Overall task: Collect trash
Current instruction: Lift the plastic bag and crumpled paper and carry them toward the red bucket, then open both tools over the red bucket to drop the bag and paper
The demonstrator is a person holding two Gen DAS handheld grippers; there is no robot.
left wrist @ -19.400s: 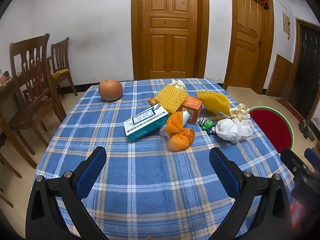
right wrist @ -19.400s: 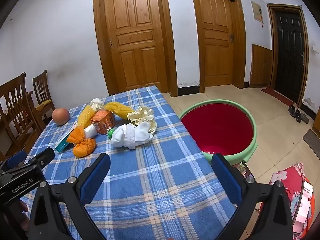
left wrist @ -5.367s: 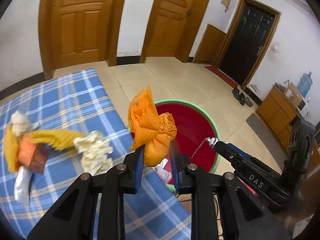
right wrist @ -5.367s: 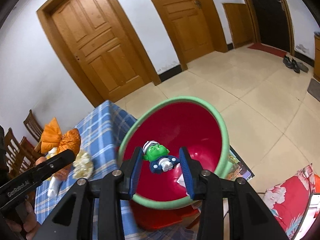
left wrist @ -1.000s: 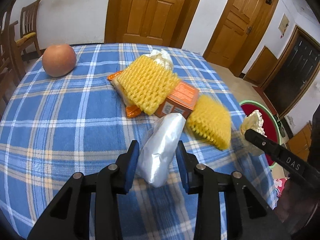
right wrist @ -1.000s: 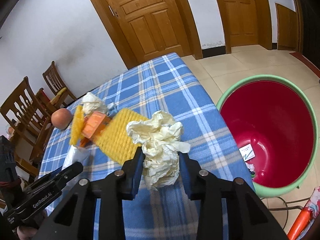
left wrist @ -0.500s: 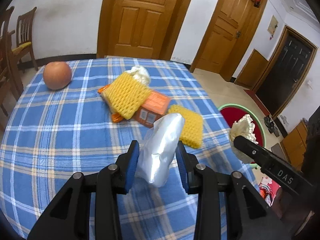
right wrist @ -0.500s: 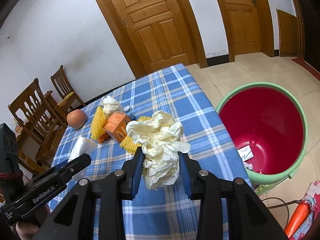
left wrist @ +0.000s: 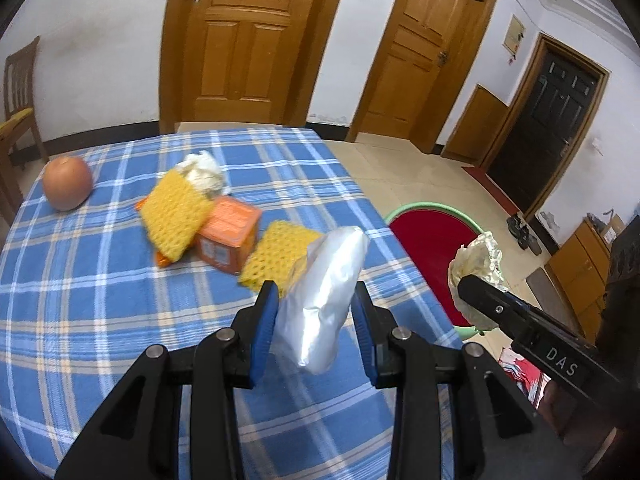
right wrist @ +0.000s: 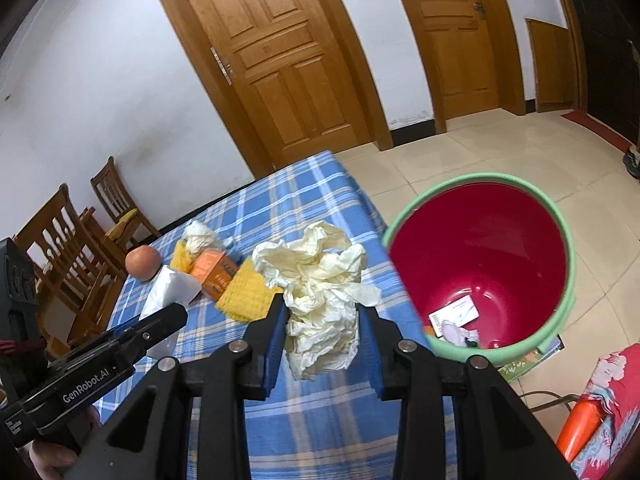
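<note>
Blue checked tablecloth beside red bin: right gripper, clamping crumpled paper, nearer bin; left gripper, clamping silver pouch, farther.

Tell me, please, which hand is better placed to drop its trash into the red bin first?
Right. The right gripper, shut on the crumpled paper, is beside the red bin at the table edge. The left gripper, shut on the silver bag, is above the tablecloth, farther away.
</note>
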